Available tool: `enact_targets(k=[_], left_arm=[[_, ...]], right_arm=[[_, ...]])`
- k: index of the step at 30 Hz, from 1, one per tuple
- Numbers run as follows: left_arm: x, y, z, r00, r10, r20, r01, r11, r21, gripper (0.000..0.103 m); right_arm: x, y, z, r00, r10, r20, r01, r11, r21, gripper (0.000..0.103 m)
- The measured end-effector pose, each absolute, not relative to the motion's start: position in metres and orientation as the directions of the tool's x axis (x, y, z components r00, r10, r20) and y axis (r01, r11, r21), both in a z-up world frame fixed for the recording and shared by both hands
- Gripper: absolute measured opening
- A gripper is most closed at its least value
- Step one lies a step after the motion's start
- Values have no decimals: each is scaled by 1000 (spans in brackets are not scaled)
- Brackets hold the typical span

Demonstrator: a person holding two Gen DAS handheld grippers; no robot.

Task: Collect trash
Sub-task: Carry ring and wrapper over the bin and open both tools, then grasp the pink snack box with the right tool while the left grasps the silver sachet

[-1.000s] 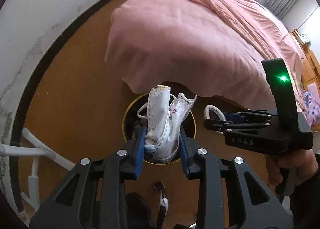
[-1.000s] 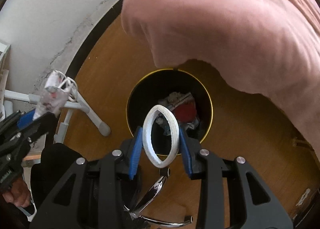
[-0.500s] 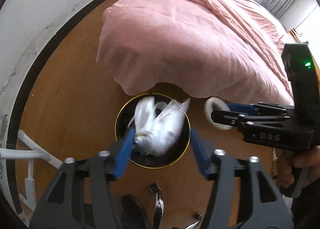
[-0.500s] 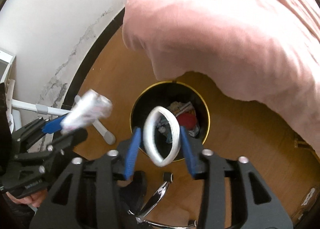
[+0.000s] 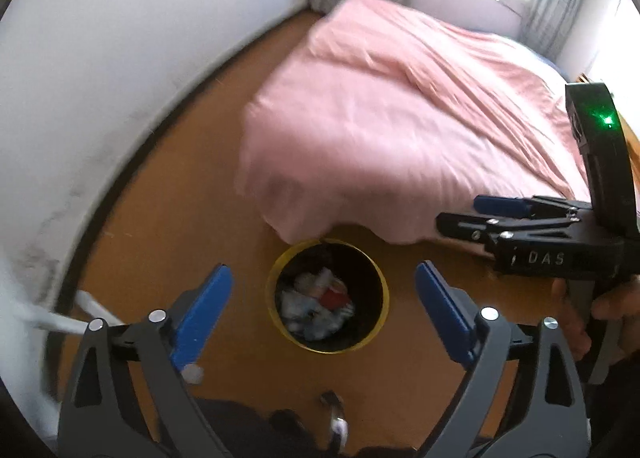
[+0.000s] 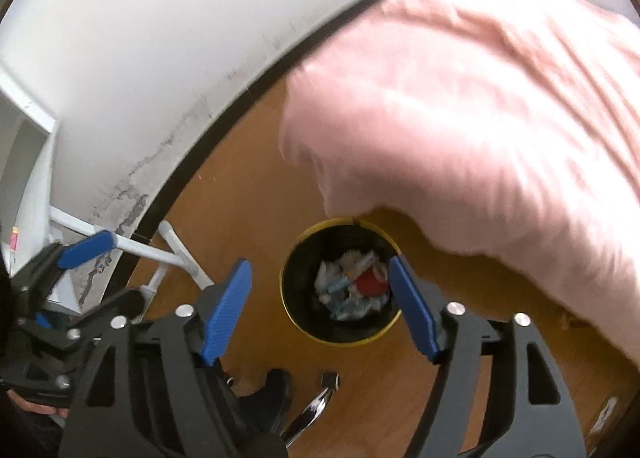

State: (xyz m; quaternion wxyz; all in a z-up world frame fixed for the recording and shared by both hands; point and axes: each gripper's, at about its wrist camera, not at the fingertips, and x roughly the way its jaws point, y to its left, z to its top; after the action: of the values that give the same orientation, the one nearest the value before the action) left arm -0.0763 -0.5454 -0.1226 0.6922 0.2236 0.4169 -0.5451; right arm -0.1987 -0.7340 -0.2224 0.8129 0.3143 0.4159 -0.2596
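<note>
The round black bin point(image 5: 280, 312) with its yellow rim sits on the brown wooden floor point(image 5: 160, 226) below me, just at the near corner of the bed. The pink cover point(image 5: 380, 118) hangs off that corner, and its lowest fold droops right over the far edge of the bin, close above the rim. Inside the bin lies the trash point(image 5: 316, 304): crumpled white paper and something red, all resting at the bottom. A white wall point(image 5: 100, 58) with a dark skirting strip runs along the left, and white metal bars point(image 6: 176, 254) of some frame stand on the floor near it. Near my feet a shiny chrome piece point(image 6: 316, 406) shows, though I cannot tell what it belongs to.

I hold both tools tilted steeply down towards the bin, one on each side of it. My left gripper point(image 5: 320, 310) looks straight into the bin's mouth; its blue pads point(image 5: 202, 312) stand far apart, the jaws are opening, and nothing is between them. A small white scrap clings low on its left pad. My right gripper point(image 6: 320, 312) also frames the bin between its fingers; its jaws are opening too, spread wide with nothing gripped. In the left view my right hand point(image 5: 612, 310) wraps the black handle, where a green light glows.
</note>
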Motion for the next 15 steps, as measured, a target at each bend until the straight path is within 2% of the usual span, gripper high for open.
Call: enact_targets(k=[3, 6, 10, 15], left_arm=[[-50, -496, -75, 172, -604, -778, 917, 387, -98, 93], [-5, -434, -44, 315, -579, -752, 851, 523, -47, 94], [79, -336, -31, 527, -402, -749, 645, 762, 45, 94], [183, -231, -49, 589, -175, -789, 314, 949, 24, 94]], right_arm=[[-170, -710, -178, 574, -186, -797, 618, 737, 273, 76], [-117, -669, -140, 635, -145, -759, 504, 822, 264, 77], [-43, -602, -114, 675, -60, -735, 337, 912, 235, 77], [50, -512, -91, 694, 62, -718, 134, 968, 213, 77]])
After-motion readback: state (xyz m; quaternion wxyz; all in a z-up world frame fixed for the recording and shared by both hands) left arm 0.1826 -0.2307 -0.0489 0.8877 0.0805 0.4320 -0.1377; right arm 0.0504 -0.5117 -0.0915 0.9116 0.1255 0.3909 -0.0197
